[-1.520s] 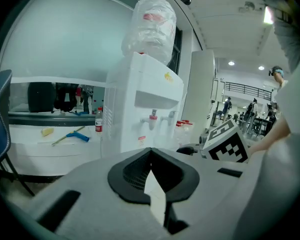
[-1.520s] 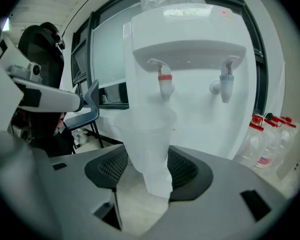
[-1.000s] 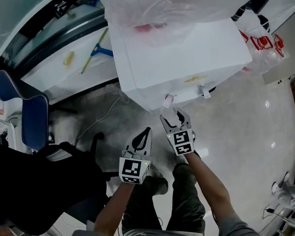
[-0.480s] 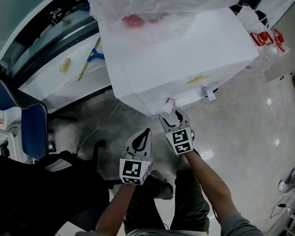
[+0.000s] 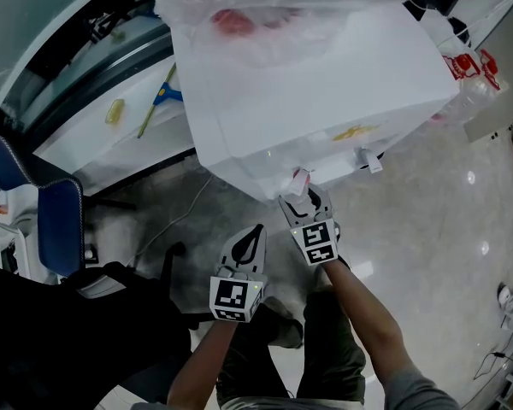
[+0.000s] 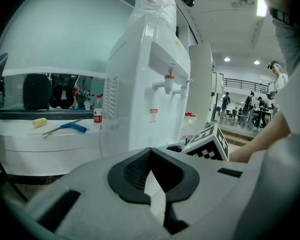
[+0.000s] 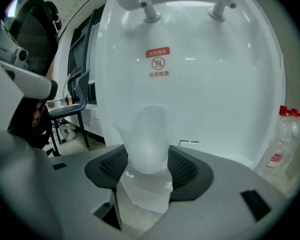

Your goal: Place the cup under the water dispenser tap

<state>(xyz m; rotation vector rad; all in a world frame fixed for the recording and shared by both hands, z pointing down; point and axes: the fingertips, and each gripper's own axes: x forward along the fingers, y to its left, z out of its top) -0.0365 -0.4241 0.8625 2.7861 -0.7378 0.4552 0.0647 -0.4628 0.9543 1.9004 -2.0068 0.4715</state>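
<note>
The white water dispenser (image 5: pixel 325 92) stands in front of me, with a red tap (image 5: pixel 300 178) and a white tap (image 5: pixel 365 158) on its front. My right gripper (image 5: pixel 306 202) sits just below the red tap. It is shut on a clear plastic cup (image 7: pixel 149 144), held upright between its pads. In the right gripper view the red tap (image 7: pixel 145 1) is above the cup, close to the front panel (image 7: pixel 200 94). My left gripper (image 5: pixel 255 231) hangs lower and to the left, shut and holding nothing. It faces the dispenser (image 6: pixel 145 84) from farther back.
A plastic bag covers the bottle (image 5: pixel 256 7) on top of the dispenser. A white counter (image 5: pixel 94 135) with a blue-handled tool (image 5: pixel 158 96) runs along the left. A blue chair (image 5: pixel 56 207) stands at the left, and a bag of bottles (image 5: pixel 466 71) at the right. A cable (image 5: pixel 175 212) lies on the floor.
Both grippers have sunk a little in front of the dispenser. The cup stays in the right gripper, and the left jaws stay closed.
</note>
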